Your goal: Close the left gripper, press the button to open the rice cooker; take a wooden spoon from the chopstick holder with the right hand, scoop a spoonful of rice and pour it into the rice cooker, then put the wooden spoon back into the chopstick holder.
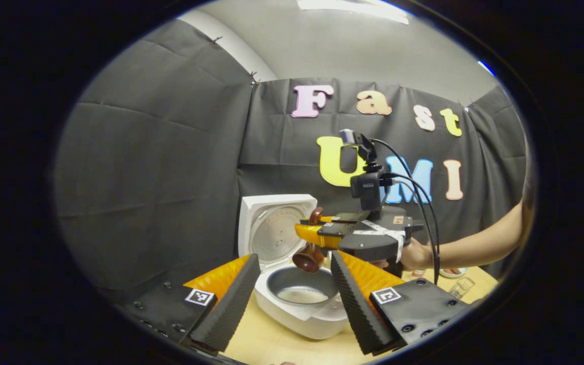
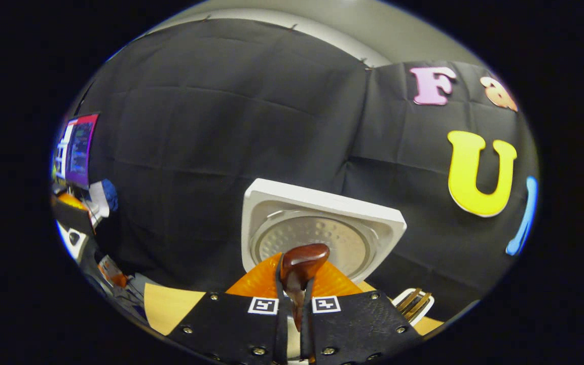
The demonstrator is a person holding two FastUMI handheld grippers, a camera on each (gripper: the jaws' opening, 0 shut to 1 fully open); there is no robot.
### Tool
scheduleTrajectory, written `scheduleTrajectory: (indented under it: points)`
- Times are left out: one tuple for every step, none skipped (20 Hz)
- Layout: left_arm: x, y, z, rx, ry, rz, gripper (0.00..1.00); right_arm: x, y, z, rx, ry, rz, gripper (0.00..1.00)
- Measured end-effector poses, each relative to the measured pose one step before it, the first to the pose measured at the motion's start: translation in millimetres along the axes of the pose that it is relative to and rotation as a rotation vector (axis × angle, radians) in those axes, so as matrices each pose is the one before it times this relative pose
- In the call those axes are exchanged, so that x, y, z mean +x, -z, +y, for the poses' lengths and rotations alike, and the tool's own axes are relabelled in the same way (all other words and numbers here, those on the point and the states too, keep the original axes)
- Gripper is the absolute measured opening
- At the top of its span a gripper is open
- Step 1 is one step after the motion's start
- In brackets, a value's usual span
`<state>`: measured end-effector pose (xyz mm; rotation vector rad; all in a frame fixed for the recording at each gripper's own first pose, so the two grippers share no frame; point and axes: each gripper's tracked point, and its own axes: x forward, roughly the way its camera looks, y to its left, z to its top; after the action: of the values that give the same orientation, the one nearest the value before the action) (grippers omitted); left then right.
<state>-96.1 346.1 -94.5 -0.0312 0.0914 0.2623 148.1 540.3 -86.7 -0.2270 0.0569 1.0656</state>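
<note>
The dark brown wooden spoon (image 2: 299, 263) is clamped between the right gripper (image 2: 294, 304) fingers above the white open-lidded rice cooker (image 1: 297, 299). The left gripper (image 1: 292, 294) is held spread.

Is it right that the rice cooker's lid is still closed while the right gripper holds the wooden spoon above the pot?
Not quite. The lid is open and stands upright behind the pot, as the left gripper view shows. The rest holds: the right gripper is shut on the wooden spoon, whose bowl hangs above the pot of the rice cooker.
</note>
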Motion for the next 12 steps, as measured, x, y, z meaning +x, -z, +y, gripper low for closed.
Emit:
scheduleTrajectory:
  points:
    - [-0.03,-2.17,-3.0,0.00012,0.00509,-0.00365,0.97,-2.27,-0.47,-9.21,0.09258,0.01678,-0.00589,0.1]
    - [0.65,-0.7,-4.09,0.00058,0.00705,-0.00151,0.97,-2.71,-0.72,-11.05,0.10012,0.01744,-0.00836,0.1]
    - [0.38,-2.0,-4.62,0.00079,0.00933,-0.00242,0.96,-3.19,-1.84,-12.76,0.10131,0.01796,-0.00516,0.1]
    - [0.81,-2.18,-3.84,0.00117,0.01106,-0.00222,0.96,-4.4,-2.83,-12.35,0.09695,0.01646,-0.00665,0.1]
    - [2.59,-2.23,-5.54,0.00208,0.01323,-0.00176,0.97,-6.9,-3.42,-12.49,0.08581,0.01471,-0.00807,0.1]
    - [1.9,-0.97,-5.34,0.00325,0.01224,-0.00012,0.97,-7.98,-2.62,-13.72,0.07896,0.01425,-0.00767,0.1]
    - [2.49,-1.38,-5.62,0.00471,0.01349,-0.00048,0.97,-10.94,-6.8,-11.73,0.07479,0.01364,-0.01117,0.1]
    - [2.67,-2.83,-6.19,0.00295,0.01409,-0.0012,0.96,-14.21,-7.24,-9.26,0.07516,0.01025,-0.01384,0.1]
    - [3.16,-1.78,-6.37,-0.00041,0.01481,-0.00109,0.96,-11.38,-7.79,-8.51,0.0718,0.00615,-0.01501,0.1]
    - [3.81,-0.53,-6.17,-0.00338,0.0156,-0.00007,0.97,-8.57,-4.35,-9.43,0.07112,0.00508,-0.01721,0.1]
    - [2.41,-0.24,-8.02,-0.00497,0.01536,0.00086,0.96,-11.76,-6.15,-8.32,0.07299,0.00546,-0.01499,0.1]
    - [2.32,-1.6,-8.69,-0.00479,0.01457,0.00059,0.97,-12.39,-8.84,-8.33,0.06454,0.00954,-0.02101,0.1]
